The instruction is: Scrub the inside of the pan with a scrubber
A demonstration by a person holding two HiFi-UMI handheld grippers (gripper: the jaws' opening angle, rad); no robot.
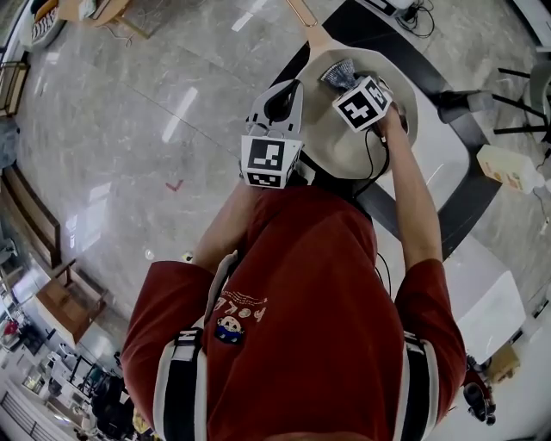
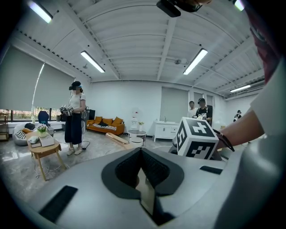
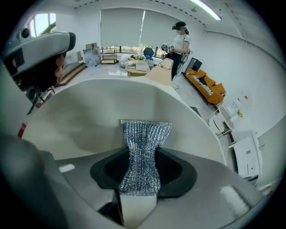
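Observation:
A cream pan [image 1: 366, 142] with a wooden handle [image 1: 303, 19] is held up in front of the person's chest. My left gripper [image 1: 291, 102] is at the pan's left rim. In the left gripper view its jaws are shut on that thin rim [image 2: 147, 197]. My right gripper [image 1: 346, 84] reaches into the pan from the right and is shut on a silvery mesh scrubber [image 3: 142, 152]. The scrubber's free end [image 1: 338, 75] lies against the pan's inner wall [image 3: 89, 116]. The marker cube [image 2: 196, 137] of the right gripper shows in the left gripper view.
Below the pan stands a white table [image 1: 452, 159] with dark edging. A pale bottle [image 1: 510, 169] sits to its right. Across the room a person in a headset [image 2: 76, 117] stands by a small wooden table [image 2: 43, 150] and an orange sofa [image 2: 105, 125].

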